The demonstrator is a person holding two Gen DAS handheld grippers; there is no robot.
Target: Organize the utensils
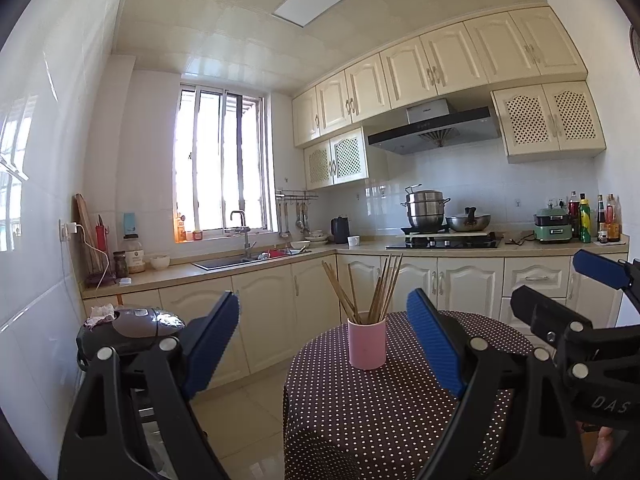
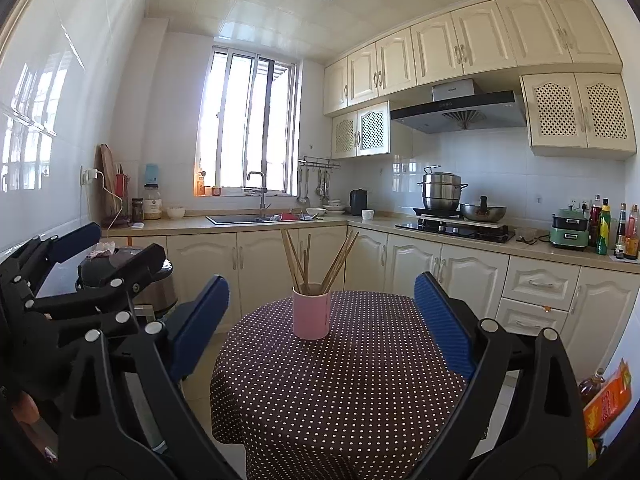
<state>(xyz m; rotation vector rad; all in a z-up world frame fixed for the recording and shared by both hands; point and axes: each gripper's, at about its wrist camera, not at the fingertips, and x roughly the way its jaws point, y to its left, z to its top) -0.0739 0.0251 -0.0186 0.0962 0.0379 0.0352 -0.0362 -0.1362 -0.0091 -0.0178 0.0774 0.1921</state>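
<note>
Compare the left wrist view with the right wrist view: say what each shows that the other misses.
Left wrist only: the right gripper, open, at the frame's right edge. Right wrist only: the left gripper, open, at the left edge, and a bottle at lower right. Both: the pink cup holding chopsticks on the dotted tablecloth.

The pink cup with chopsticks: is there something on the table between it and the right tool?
Nothing. In the right wrist view, only bare dotted tablecloth lies between the open right tool and the pink cup holding chopsticks.
</note>
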